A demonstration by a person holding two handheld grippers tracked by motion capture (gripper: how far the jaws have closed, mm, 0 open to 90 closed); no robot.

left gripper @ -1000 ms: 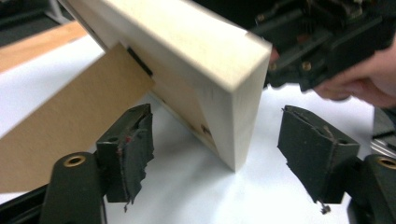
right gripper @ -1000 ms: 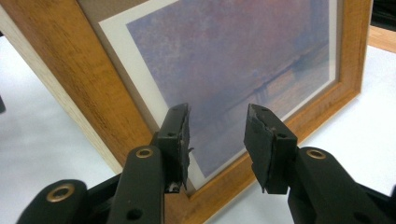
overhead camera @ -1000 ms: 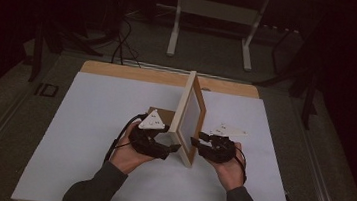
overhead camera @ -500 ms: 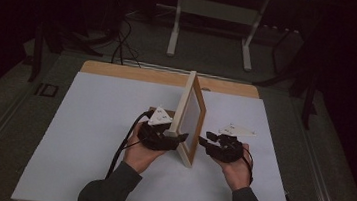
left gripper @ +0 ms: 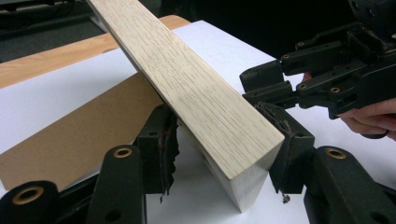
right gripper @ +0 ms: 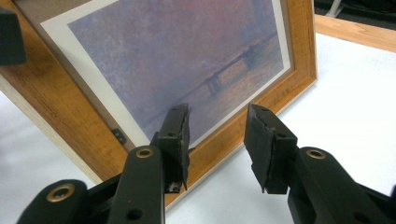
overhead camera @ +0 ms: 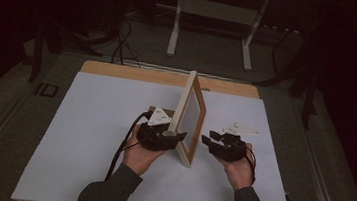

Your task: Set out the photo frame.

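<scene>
Closing since a second ago, left gripper [left gripper: 219,154] clamps the upright picture frame [overhead camera: 188,116] — right gripper [right gripper: 217,144] gapes empty; a slip could topple it.

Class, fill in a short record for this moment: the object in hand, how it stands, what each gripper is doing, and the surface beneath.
Object: picture frame, light wood, holding a hazy print of a bridge
Pose: standing on edge on the table, brown backing board toward the left gripper
Left gripper: jaws astride the frame's near end; they have just been closing, and a full clamp cannot be confirmed
Right gripper: jaws open, nothing between them, pointed at the glazed front
Surface: white sheet on a wooden table
</scene>
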